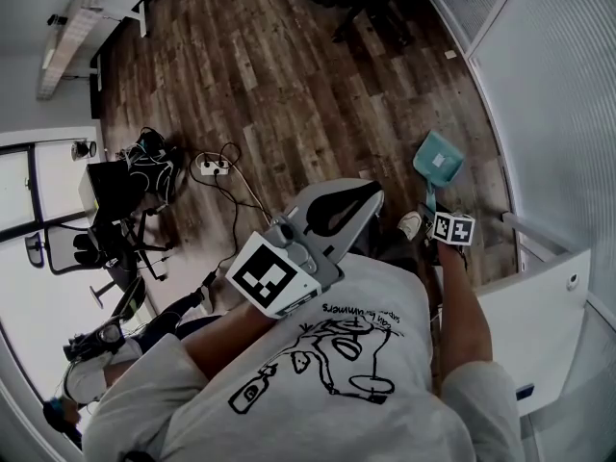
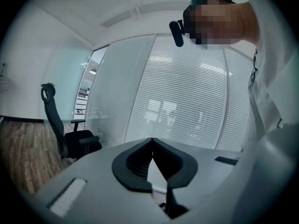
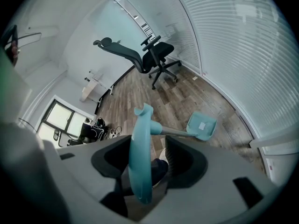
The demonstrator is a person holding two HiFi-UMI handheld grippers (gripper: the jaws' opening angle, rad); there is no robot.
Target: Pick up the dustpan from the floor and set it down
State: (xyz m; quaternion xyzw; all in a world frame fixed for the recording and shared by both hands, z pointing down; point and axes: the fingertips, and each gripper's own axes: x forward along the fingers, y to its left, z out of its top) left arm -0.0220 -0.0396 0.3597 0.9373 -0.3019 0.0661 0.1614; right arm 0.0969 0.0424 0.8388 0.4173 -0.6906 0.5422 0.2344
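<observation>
Jaws of the right gripper (image 3: 148,146) stand wide apart. The handle (image 3: 140,171) of the dustpan (image 3: 202,125) is between them, with a clear gap on one side, so it looks loose rather than clamped. From there the handle slopes down to the scoop, which appears to rest on the floor (image 3: 182,97) just beside the glass wall (image 3: 243,45).

The left gripper (image 2: 152,141) is held up near the person's chest, its jaw tips together on nothing.

Judging from this, the task is nearly finished. The dustpan seems set down and the grip let go. What is left is to draw the right gripper off the handle without knocking it over.

Count:
- one dustpan
- two grippers
- one chair (image 3: 156,55) by the glass in the right gripper view
- one power strip (image 1: 214,166) with its cables on the floor in the head view
</observation>
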